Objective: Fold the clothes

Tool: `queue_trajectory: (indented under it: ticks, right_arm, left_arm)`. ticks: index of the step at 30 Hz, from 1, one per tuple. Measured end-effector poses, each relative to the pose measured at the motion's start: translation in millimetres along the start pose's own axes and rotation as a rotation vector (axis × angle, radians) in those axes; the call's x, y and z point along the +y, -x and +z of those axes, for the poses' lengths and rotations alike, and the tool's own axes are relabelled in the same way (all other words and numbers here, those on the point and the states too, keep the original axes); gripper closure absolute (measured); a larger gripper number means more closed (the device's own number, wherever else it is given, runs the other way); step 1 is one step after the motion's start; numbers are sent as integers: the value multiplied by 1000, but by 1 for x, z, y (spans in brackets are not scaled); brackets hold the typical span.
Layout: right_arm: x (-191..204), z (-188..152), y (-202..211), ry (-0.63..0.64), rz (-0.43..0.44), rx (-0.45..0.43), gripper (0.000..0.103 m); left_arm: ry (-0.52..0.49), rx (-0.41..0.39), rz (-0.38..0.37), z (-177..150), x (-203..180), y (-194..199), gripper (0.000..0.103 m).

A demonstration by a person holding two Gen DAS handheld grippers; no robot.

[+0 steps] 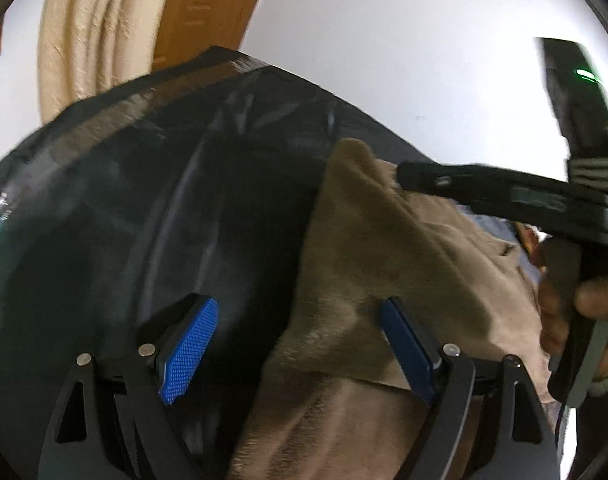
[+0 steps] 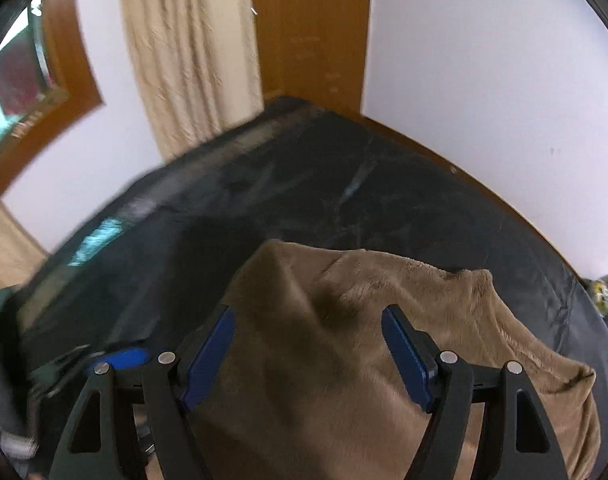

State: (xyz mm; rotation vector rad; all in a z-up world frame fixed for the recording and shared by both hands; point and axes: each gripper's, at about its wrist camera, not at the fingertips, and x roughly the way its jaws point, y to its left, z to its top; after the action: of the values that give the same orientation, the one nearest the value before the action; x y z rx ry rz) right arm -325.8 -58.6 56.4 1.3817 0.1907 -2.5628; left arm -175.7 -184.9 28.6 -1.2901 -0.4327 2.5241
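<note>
With both jaws spread wide and nothing pinched, the left hand-held gripper (image 1: 296,344) and right hand-held gripper (image 2: 307,356) hover over the brown fleece garment (image 2: 343,320), which lies rumpled on the near part of the black-covered counter (image 2: 343,184). Judged step: between folds, after a release. Next move likely calls for pinching a garment edge and carrying it across the garment.

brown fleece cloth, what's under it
The brown fleece cloth lies on a black sheet covering the table. The sheet shows all around it, but whatever is directly beneath the bunched cloth is hidden.
</note>
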Motion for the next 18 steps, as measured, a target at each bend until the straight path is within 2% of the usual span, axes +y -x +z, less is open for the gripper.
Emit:
queue_trajectory:
  ticks: [3,6,8,12,14,15,18]
  right_arm:
    - [0,2,-30,10,-36,85,25]
    - [7,-3,-57,76,-144,129,25]
    - [12,-2,-65,118,-216,94,25]
    - [7,8,-76,139,-438,32,25]
    - [-5,7,-78,98,-415,34,25]
    - [-11,4,-73,65,-373,21,25]
    - [-31,-6,-36,-21,-289,-58,25]
  left_arm:
    - [-5,2,15,0,0,-1,16]
    - [-21,4,35,0,-4,-3,16]
    - [-30,3,44,-3,-7,-4,16]
    - [-47,-2,59,-1,-9,-7,16]
    - [-52,-3,63,-1,-10,-8,16]
    - [-51,-3,62,-1,-9,-8,16]
    - [-44,-4,53,-3,-6,-6,16]
